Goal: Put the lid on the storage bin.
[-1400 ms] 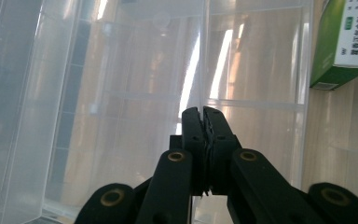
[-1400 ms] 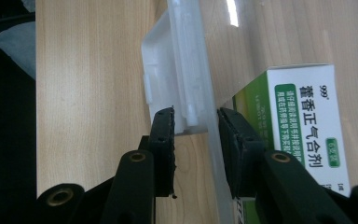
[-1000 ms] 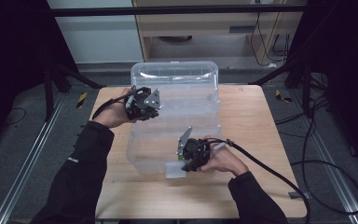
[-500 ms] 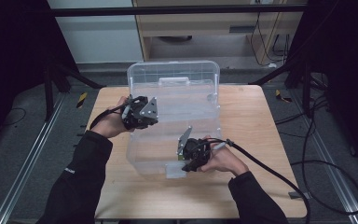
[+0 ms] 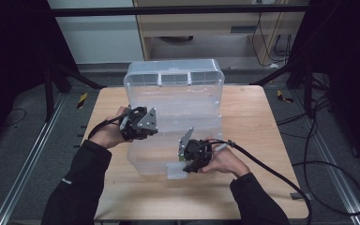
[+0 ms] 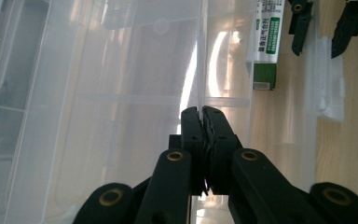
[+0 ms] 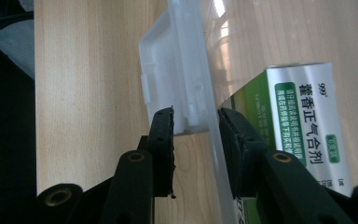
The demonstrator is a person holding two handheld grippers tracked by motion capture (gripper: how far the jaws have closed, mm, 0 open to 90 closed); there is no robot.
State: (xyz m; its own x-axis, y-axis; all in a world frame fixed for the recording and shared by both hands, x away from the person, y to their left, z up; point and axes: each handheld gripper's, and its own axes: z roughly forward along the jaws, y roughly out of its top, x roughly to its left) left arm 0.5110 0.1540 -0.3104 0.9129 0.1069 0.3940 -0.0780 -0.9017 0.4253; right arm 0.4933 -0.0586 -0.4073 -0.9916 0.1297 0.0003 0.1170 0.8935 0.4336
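Jaws of both grippers hold the clear plastic box [image 5: 176, 117] on the wooden surface [image 5: 253, 140].
Left gripper [image 6: 201, 116] pinches the thin rim; right gripper [image 7: 196, 126] clamps the latch [image 7: 177, 70]. Thin plastic may slip out if pulled unevenly. Green-white medicine carton [image 7: 307, 121] inside reads "999".

A clear plastic storage bin [image 5: 178, 117] sits at the centre of a light wooden table [image 5: 262, 140], its lid [image 5: 174, 75] standing up along the far rim. At the bin's left wall, the left gripper [image 6: 201, 114] pinches the rim. At the near right wall, the right gripper [image 7: 196, 135] straddles the rim beside a translucent latch flap [image 7: 172, 70], one jaw outside and one inside. Inside the bin, against that near wall, lies a green-and-white medicine box [image 7: 307, 130]. Behind the table stands a wooden cabinet [image 5: 206, 28].
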